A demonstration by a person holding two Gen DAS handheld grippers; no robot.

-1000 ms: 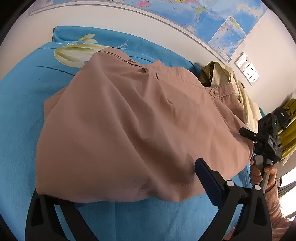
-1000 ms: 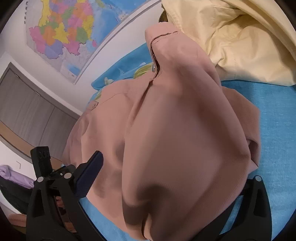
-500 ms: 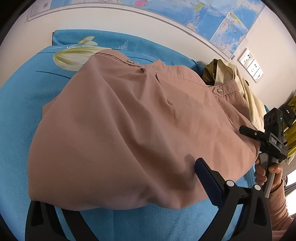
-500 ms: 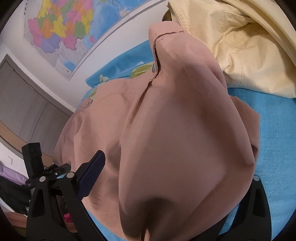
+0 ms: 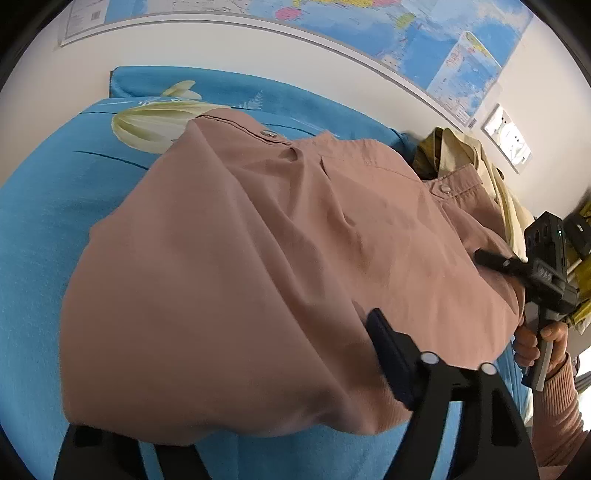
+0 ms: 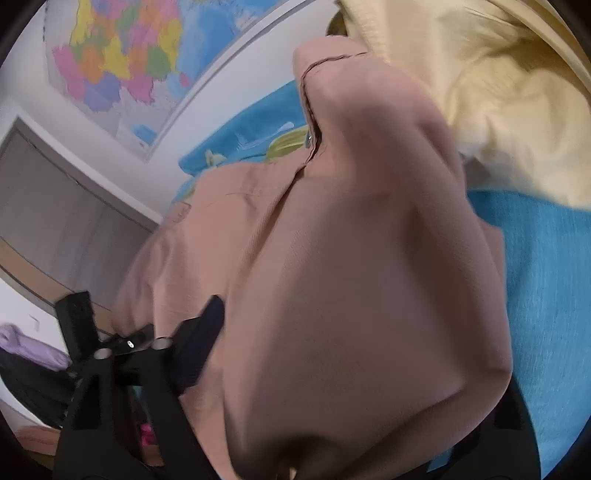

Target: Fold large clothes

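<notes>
A large dusty-pink garment [image 5: 258,258] with snap buttons lies bunched on the blue bedspread [image 5: 44,221]. My left gripper [image 5: 229,387] straddles its near hem. The right finger [image 5: 391,354] rests on top of the cloth and the left one is hidden beneath it. Its jaws are closing with the hem between them. My right gripper [image 6: 362,354] straddles another thick fold of the same garment [image 6: 351,258]. Its left finger [image 6: 199,347] is beside the fold and the right finger is covered. Those jaws are also closing. The right gripper's body [image 5: 543,273] shows at the garment's right end.
A pale yellow garment [image 6: 498,92] is heaped against the wall behind the pink one. A wall map [image 5: 369,26] and sockets [image 5: 508,138] are above the bed. Grey wardrobe doors [image 6: 55,214] and a purple cloth [image 6: 26,343] are off to the left.
Both grippers' visible fingers have swung inward against the pink cloth. The garment's near hem now bulges lower over the left gripper. Neither hand has shifted much.
</notes>
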